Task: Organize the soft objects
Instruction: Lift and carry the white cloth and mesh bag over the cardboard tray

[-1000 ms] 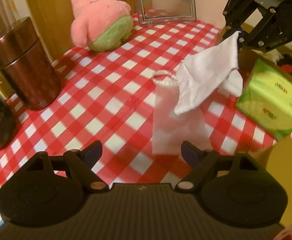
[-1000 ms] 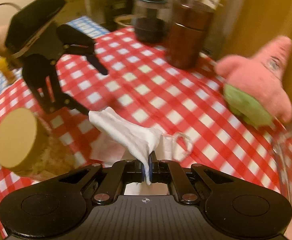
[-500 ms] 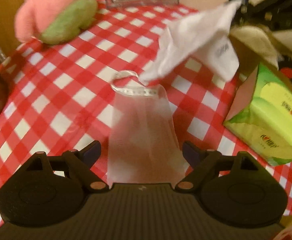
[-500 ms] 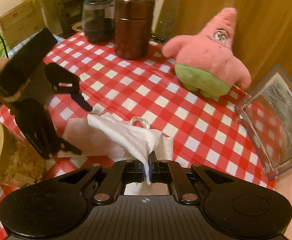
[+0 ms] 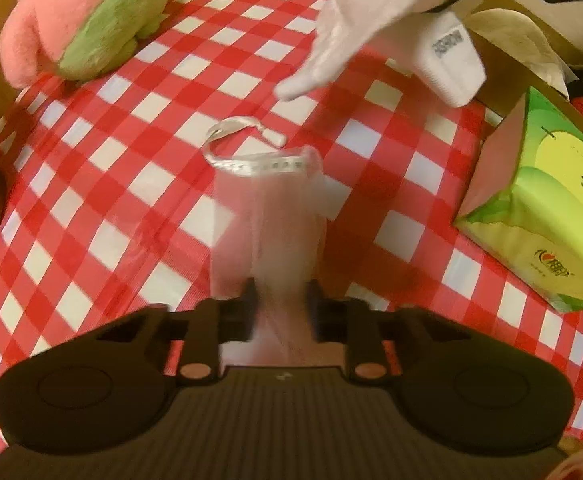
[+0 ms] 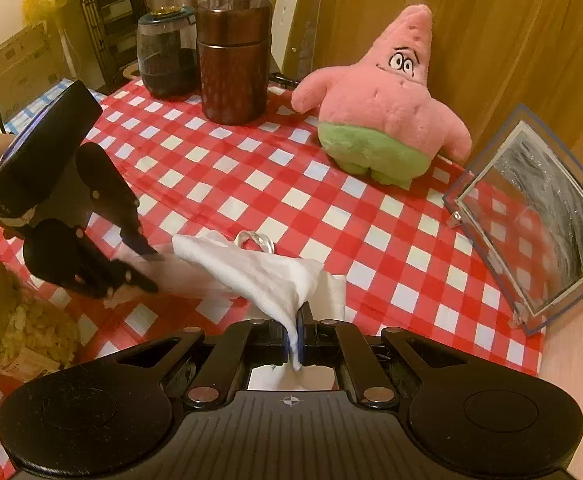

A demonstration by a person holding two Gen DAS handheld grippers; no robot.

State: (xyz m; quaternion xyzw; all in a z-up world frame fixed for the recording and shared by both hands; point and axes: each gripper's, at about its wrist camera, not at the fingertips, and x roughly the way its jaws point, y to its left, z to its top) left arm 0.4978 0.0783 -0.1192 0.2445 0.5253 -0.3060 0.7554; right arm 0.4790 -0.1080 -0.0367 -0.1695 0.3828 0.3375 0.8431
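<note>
Left gripper [image 5: 281, 308]: jaws closing on the near end of the clear plastic pouch [image 5: 269, 216] lying on the checked bench [image 5: 131, 184]. Right gripper [image 6: 297, 338]: jaws clamped on the white sock [image 6: 259, 276], held above the pouch. Secure the pouch before feeding the sock toward it.

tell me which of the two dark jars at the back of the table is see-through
The glass jar with the gold-knobbed lid, left of the opaque brown canister; its dark contents show through.
</note>
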